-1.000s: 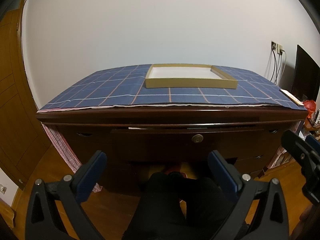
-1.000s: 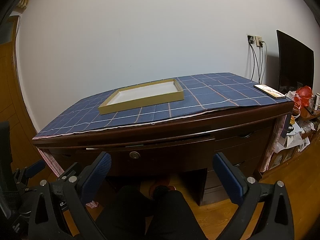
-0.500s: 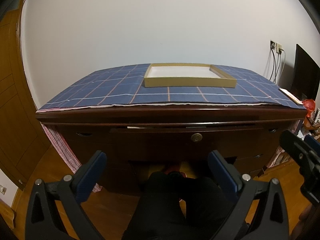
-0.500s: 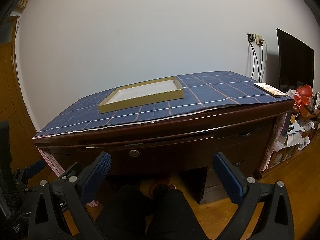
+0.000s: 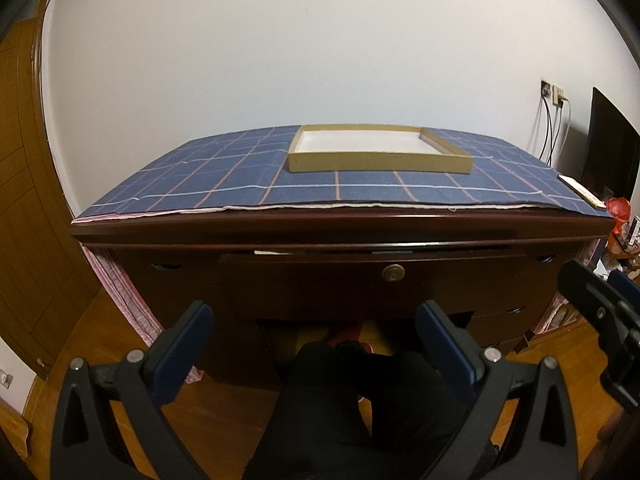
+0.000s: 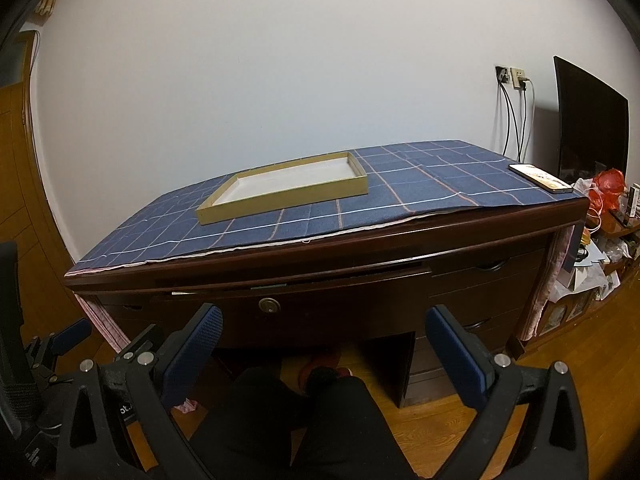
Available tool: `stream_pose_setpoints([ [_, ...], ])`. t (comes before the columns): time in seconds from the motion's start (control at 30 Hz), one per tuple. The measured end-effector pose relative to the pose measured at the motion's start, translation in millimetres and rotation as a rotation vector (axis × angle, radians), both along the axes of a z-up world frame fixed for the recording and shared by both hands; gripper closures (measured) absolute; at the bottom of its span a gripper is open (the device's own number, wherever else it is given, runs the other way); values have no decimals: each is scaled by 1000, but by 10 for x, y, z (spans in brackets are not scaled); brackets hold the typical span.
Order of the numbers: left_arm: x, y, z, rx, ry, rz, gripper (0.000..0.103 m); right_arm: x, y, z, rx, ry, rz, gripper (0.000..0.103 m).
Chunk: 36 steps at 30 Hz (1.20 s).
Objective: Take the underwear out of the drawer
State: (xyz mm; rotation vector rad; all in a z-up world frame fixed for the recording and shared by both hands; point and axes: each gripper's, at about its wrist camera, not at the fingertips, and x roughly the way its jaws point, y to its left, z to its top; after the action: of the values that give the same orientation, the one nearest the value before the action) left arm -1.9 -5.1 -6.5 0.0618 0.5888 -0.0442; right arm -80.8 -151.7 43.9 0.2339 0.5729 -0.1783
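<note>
The left claw hangs spread wide with nothing between its blue pads, low before the dark wooden worktop. The centre drawer with its brass lock sits slightly ajar; no underwear shows through the gap. Above, a shallow tan tray rests on the blue checked cloth. The right claw is likewise spread and holding nothing. A phone lies near the worktop's right edge.

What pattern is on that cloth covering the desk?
The cloth is dark blue with a grid of thin white and pinkish-orange lines; the right wrist view shows it best.
</note>
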Motion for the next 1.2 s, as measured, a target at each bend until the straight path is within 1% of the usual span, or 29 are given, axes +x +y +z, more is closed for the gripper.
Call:
stream_pose_setpoints([
  [0.53, -3, 3, -39, -1, 4, -1, 0, -4, 3, -17, 2, 2, 1, 0],
  [0.87, 11, -4, -71, -2, 20, -6, 0, 13, -33, -60, 25, 13, -8, 0],
  [1.0, 113, 27, -124, -21, 57, -14, 0, 77, -82, -118, 44, 28, 1, 1],
  [1.1, 261, 120, -218, -57, 92, -28, 0, 170, -224, -229, 79, 35, 0, 1],
  [1.2, 402, 207, -304, -53, 102, -14, 0, 312, -412, -416, 86, 63, -17, 1],
])
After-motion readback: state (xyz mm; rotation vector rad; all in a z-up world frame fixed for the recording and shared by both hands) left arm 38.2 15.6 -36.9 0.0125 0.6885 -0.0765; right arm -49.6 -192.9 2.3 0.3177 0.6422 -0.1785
